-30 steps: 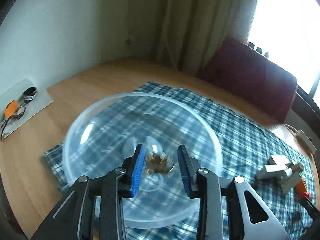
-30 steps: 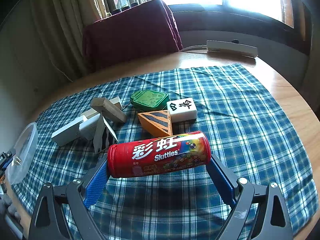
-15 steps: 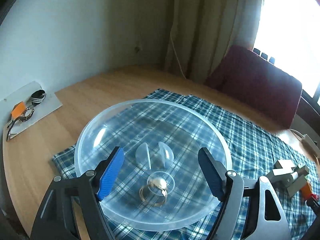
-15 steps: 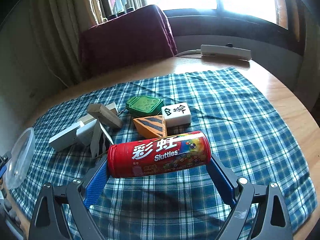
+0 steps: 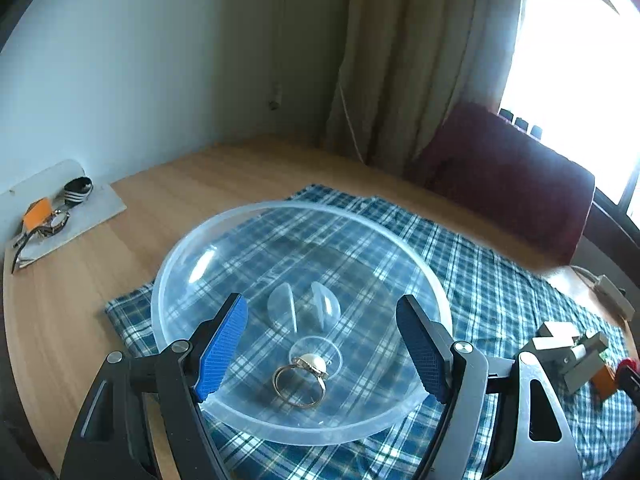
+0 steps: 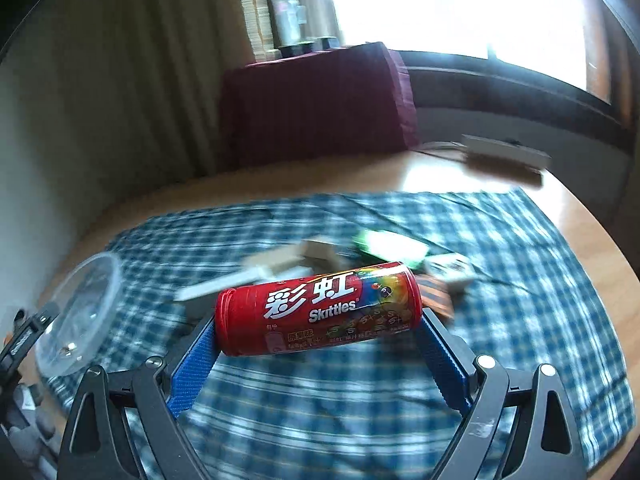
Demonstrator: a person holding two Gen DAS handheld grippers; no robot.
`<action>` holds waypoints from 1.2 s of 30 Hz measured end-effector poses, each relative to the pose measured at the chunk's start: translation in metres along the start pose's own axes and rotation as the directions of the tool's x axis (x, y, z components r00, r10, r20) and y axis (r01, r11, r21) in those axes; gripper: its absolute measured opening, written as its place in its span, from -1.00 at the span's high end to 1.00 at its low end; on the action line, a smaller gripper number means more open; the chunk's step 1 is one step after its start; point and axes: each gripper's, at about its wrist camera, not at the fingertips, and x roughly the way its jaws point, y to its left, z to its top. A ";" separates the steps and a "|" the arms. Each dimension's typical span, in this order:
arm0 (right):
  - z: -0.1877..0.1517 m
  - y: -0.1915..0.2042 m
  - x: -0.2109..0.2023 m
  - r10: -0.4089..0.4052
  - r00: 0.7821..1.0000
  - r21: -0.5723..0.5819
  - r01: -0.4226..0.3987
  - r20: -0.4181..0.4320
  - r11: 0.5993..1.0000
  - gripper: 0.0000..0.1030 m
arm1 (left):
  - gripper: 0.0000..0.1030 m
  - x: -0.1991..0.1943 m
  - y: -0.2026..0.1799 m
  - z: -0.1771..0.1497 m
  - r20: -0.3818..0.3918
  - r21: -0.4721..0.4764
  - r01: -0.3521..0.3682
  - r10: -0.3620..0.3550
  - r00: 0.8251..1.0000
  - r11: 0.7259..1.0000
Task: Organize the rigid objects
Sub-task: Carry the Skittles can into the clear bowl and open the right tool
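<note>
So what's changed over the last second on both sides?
The left tool opened and let go of the ring, which now lies in the clear bowl; the tool has backed up from it. The right tool lifted the Skittles can and swung left toward the bowl. It stays clamped end to end on the can.

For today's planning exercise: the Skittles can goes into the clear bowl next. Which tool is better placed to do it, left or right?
Right. The right tool already grips the Skittles can above the cloth. The left tool is open and empty over the clear bowl, which holds a ring.
</note>
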 end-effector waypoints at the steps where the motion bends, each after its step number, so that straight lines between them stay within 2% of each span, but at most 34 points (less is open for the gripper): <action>1: 0.003 0.011 0.001 0.019 1.000 -0.021 -0.019 -0.004 1.000 -0.85 | -0.52 -0.002 0.000 0.000 0.006 -0.003 0.004 -0.004 1.000 1.000; 9: 0.012 0.094 0.018 0.143 0.989 -0.159 -0.148 -0.046 0.976 -0.85 | -0.59 -0.004 0.015 0.003 0.011 -0.020 0.003 -0.003 1.000 1.000; 14: 0.010 0.133 0.029 0.201 0.976 -0.196 -0.214 -0.084 0.957 -0.85 | -0.62 -0.005 0.029 0.002 0.018 -0.023 -0.024 0.025 1.000 0.999; 20: 0.009 0.175 0.040 0.254 0.962 -0.230 -0.272 -0.105 0.934 -0.85 | -0.62 -0.003 0.045 0.003 0.008 -0.091 -0.030 0.030 1.000 0.995; 26: 0.007 0.204 0.055 0.299 0.945 -0.249 -0.324 -0.132 0.913 -0.85 | -0.64 -0.008 0.050 0.004 0.032 -0.113 -0.037 0.041 0.999 0.993; 29: 0.006 0.211 0.065 0.316 0.936 -0.242 -0.347 -0.158 0.906 -0.85 | -0.64 -0.008 0.060 0.005 0.029 -0.162 -0.055 0.061 0.998 0.985; 31: 0.005 0.215 0.069 0.307 0.937 -0.246 -0.340 -0.165 0.907 -0.85 | -0.64 -0.007 0.065 0.005 0.026 -0.194 -0.053 0.059 0.998 0.980; 36: 0.003 0.222 0.076 0.306 0.936 -0.254 -0.343 -0.176 0.904 -0.85 | -0.72 -0.017 0.073 0.006 0.075 -0.235 -0.058 0.078 0.994 0.970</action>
